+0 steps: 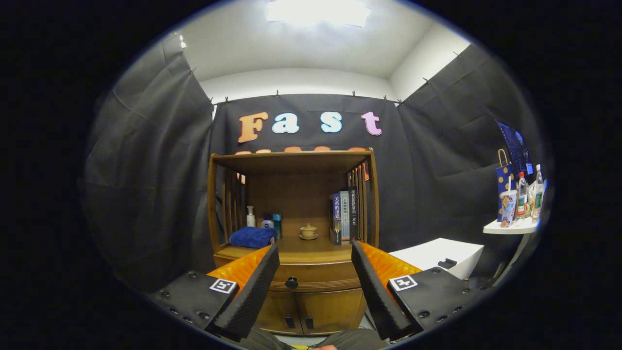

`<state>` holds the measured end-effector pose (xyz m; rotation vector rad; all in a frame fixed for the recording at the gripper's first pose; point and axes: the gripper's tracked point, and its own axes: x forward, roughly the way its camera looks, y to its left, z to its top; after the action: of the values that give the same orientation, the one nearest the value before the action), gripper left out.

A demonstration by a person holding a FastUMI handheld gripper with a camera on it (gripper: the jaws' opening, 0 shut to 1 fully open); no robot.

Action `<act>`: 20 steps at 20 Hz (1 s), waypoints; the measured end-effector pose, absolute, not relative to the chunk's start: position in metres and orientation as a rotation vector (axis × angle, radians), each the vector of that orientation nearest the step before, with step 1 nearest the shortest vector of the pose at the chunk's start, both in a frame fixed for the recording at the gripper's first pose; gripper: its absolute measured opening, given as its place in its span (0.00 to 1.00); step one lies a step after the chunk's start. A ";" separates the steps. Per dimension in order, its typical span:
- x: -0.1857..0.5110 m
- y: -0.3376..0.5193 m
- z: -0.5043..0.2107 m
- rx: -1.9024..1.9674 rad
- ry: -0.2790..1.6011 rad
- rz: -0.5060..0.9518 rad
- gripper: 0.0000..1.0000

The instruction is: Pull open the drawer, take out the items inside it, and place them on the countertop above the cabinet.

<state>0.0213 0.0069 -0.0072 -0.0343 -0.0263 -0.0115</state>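
A wooden cabinet (291, 204) stands against the booth's back wall. Its drawer (311, 277) is closed and has a small dark knob (291, 282) in the middle. The countertop (311, 245) above the drawer carries a folded blue towel (252, 237), a white pump bottle (250, 217), two small containers (272, 223), a little teacup on a saucer (308, 231) and several upright books (344, 215). My gripper (315, 257) is open, its fingers spread wide, holding nothing. The knob lies ahead, between the fingers and nearer the left one, still some way off.
Two lower cabinet doors (299, 311) with dark handles sit below the drawer. A white box (437, 257) stands right of the cabinet. Farther right, a small white shelf (510, 227) holds bottles, a cup and a blue dotted bag.
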 end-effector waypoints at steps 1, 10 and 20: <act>0.031 0.013 -0.007 -0.033 -0.035 -0.002 0.98; 0.165 0.070 -0.084 -0.112 0.000 0.060 0.98; 0.256 0.047 -0.268 -0.019 0.216 0.015 0.99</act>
<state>0.2565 0.0473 -0.2685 -0.0185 0.2156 0.0146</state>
